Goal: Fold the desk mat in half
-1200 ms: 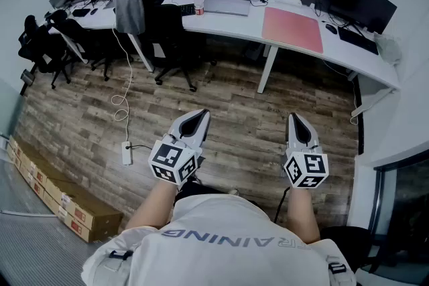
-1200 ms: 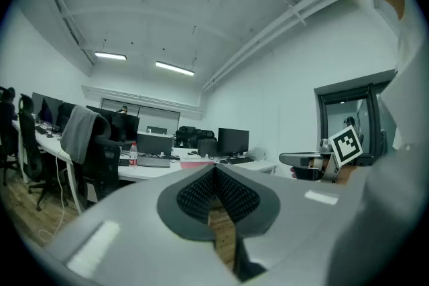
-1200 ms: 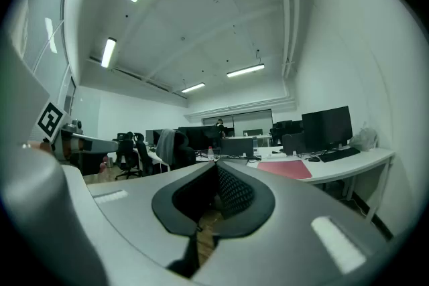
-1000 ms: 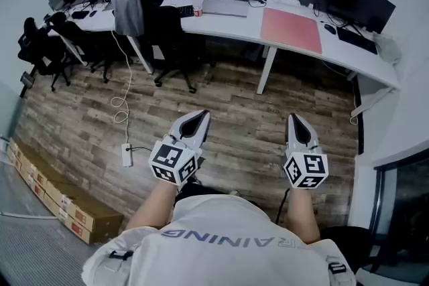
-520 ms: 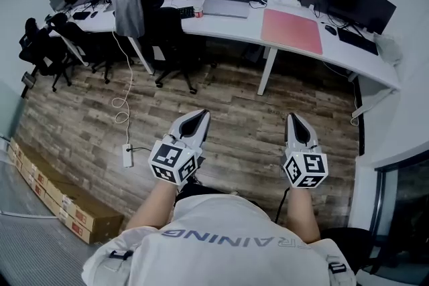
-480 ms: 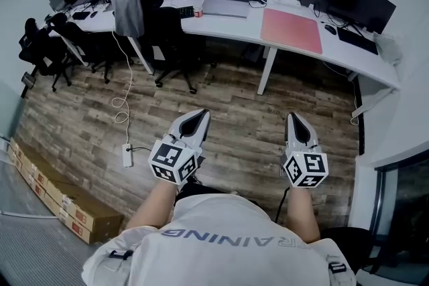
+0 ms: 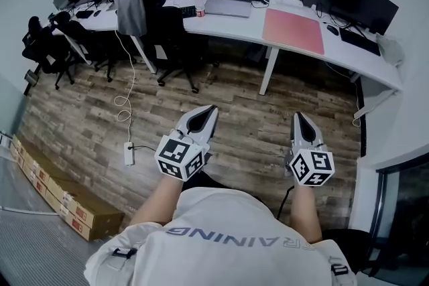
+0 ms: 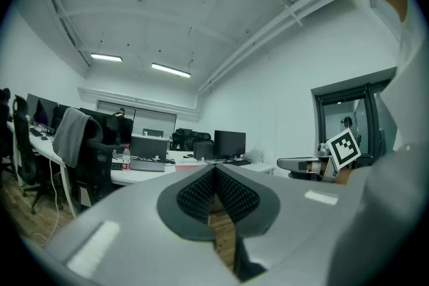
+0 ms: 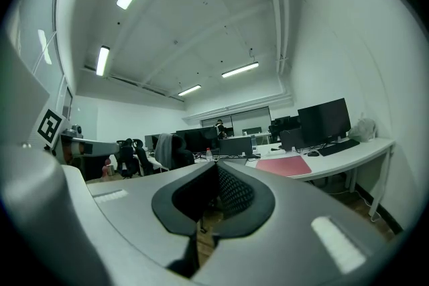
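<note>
Pink desk mat (image 7: 293,30) lies flat on white desk (image 7: 234,25), upper right of frame, well apart from grippers. Left gripper (image 7: 209,112), right gripper (image 7: 299,118): jaws together, empty, lower centre. Mat likely thin, light, floppy; best pinched at two corners of one edge.

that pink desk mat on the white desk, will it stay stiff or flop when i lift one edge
Probably floppy: the pink desk mat looks thin and lies flat on the white desk, so a lifted edge would likely drape. It is probably light for its area. Its smooth-looking face may slide when pushed.
</note>
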`<action>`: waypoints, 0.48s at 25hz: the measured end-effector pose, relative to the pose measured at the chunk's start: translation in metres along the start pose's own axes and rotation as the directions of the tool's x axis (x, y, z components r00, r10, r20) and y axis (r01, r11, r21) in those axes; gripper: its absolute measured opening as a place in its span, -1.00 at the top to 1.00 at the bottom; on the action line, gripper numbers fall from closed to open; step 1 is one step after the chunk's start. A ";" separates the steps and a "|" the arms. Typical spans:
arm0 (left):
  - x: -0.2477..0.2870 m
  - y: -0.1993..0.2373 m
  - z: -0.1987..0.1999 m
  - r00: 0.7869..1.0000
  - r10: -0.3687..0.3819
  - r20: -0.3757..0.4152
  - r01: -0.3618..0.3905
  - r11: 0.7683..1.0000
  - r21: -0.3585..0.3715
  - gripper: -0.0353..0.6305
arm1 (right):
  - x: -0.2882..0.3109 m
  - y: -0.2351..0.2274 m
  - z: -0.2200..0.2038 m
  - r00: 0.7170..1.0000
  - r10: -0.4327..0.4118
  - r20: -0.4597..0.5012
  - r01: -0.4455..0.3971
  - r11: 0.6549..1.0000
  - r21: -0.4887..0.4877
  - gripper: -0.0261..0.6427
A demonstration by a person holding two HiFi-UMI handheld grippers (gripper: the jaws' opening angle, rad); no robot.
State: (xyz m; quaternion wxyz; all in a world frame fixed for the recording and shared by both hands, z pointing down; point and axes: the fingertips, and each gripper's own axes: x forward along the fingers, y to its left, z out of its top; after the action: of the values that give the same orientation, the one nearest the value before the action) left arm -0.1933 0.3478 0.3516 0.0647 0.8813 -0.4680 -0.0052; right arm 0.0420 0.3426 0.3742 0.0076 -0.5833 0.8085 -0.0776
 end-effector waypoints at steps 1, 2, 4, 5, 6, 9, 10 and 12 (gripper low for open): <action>0.001 0.000 0.000 1.000 0.001 0.002 -0.001 1.000 -0.003 0.89 | 0.002 -0.001 0.001 1.000 0.004 -0.005 -0.004 1.000 -0.003 0.88; 0.003 0.000 0.001 1.000 0.002 0.004 -0.002 1.000 -0.005 0.89 | 0.005 -0.001 0.002 1.000 0.008 -0.008 -0.008 1.000 -0.007 0.89; 0.008 0.003 0.002 1.000 0.003 0.008 -0.003 1.000 -0.007 0.89 | 0.012 -0.003 0.006 1.000 0.014 -0.009 -0.014 1.000 -0.017 0.88; 0.012 0.006 0.003 1.000 0.005 0.009 -0.005 1.000 -0.009 0.89 | 0.016 -0.004 0.007 1.000 0.016 -0.008 -0.016 1.000 -0.021 0.88; 0.016 0.010 0.003 1.000 0.008 0.010 -0.007 1.000 -0.012 0.89 | 0.021 -0.004 0.009 1.000 0.019 -0.008 -0.019 1.000 -0.024 0.88; 0.033 0.019 0.001 1.000 0.010 0.006 -0.010 1.000 -0.020 0.89 | 0.036 -0.011 0.011 1.000 0.021 -0.016 -0.022 0.999 -0.029 0.89; 0.041 0.021 0.000 1.000 0.006 0.003 -0.006 1.000 -0.021 0.89 | 0.041 -0.016 0.011 1.000 0.017 -0.020 -0.017 0.999 -0.029 0.89; 0.059 0.025 0.001 1.000 -0.005 0.000 0.005 1.000 -0.021 0.89 | 0.052 -0.026 0.012 1.000 0.006 -0.030 -0.006 1.000 -0.029 0.89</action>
State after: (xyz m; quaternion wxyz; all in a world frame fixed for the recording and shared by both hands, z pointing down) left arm -0.1808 0.2850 0.3562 0.0741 0.8818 -0.4657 -0.0103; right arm 0.0508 0.2841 0.3695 -0.0130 -0.5797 0.8113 -0.0745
